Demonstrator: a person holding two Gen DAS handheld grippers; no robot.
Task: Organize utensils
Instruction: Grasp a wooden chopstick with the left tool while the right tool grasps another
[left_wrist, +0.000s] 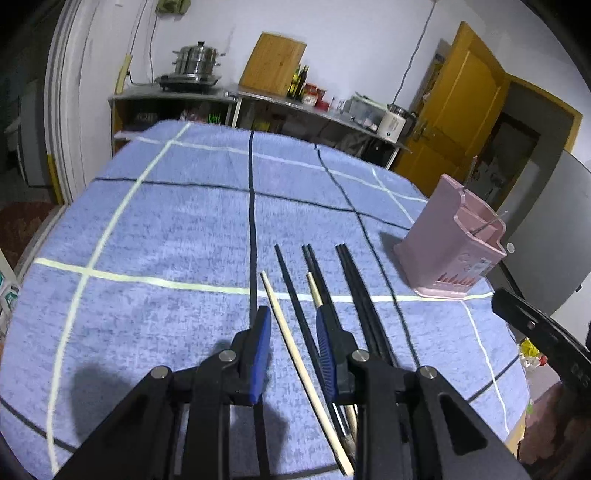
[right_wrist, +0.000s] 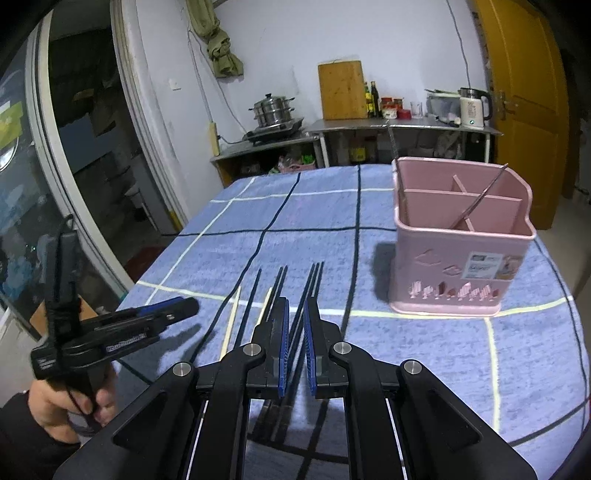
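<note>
I saw a rough, matt blue cloth (left_wrist: 184, 221) over the table. The dark chopsticks (left_wrist: 354, 291) looked smooth and faintly glossy, the pale ones (left_wrist: 291, 339) like bare matt wood. The pink holder (right_wrist: 458, 254), far right, was smooth plastic with a paper label (right_wrist: 487, 267). My gripper pads (left_wrist: 260, 354) were ribbed blue rubber on matt black plastic.

Black chopsticks (left_wrist: 354, 295) and pale wooden chopsticks (left_wrist: 295, 354) lie side by side on the tabletop (left_wrist: 166, 221); near them, a pink divided utensil holder (right_wrist: 461, 254) stands upright.
</note>
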